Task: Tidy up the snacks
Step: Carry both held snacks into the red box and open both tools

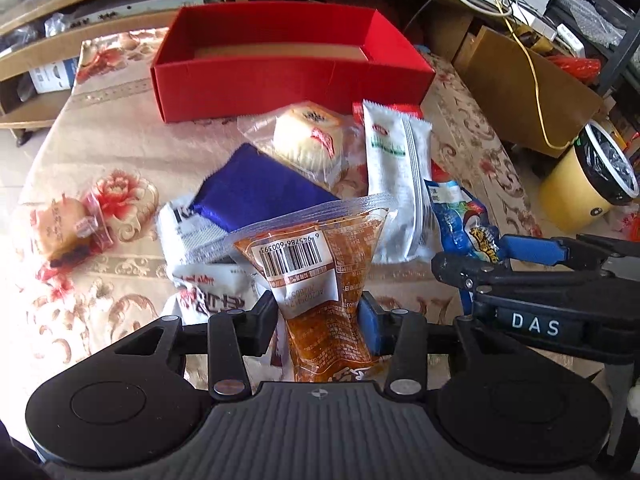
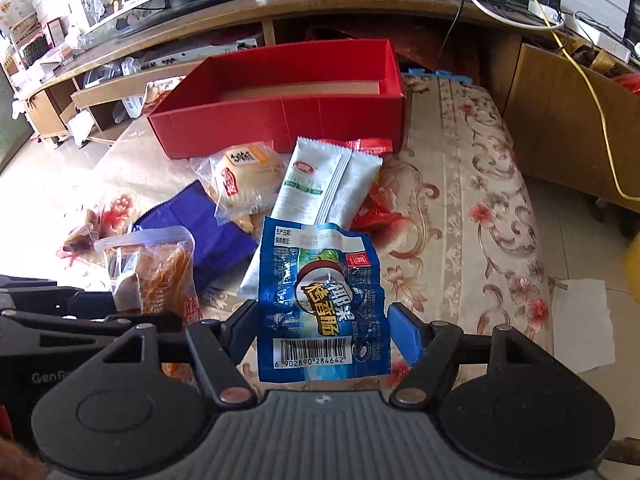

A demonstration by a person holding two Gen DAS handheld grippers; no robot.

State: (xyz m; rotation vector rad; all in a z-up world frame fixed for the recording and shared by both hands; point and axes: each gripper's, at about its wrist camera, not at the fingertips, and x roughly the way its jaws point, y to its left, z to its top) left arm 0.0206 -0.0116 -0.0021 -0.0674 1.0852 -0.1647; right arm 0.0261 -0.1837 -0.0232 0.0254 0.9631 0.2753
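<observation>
Floral tablecloth [image 1: 100,136] | orange pouch [image 1: 320,280] pinched mid-body by left gripper [image 1: 318,320] | blue packet [image 2: 320,300] flanked by right gripper [image 2: 320,332], contact unclear | both judged light, limp, crinkly

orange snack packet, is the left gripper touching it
Touching. The left wrist view shows both fingers pressed against the orange snack packet, pinching its narrowed middle.

Ahead of your grippers lies a table under a floral cloth [image 2: 472,184]. At its far end sits the red box [image 1: 280,80], open-topped. Between that box and your tools a heap of snacks rests on the cloth: a purple packet [image 1: 256,192], a wrapped bun [image 1: 308,140] and a white sachet [image 1: 394,168]. Well off to your left lies a small wrapped cake [image 1: 64,228].
</observation>
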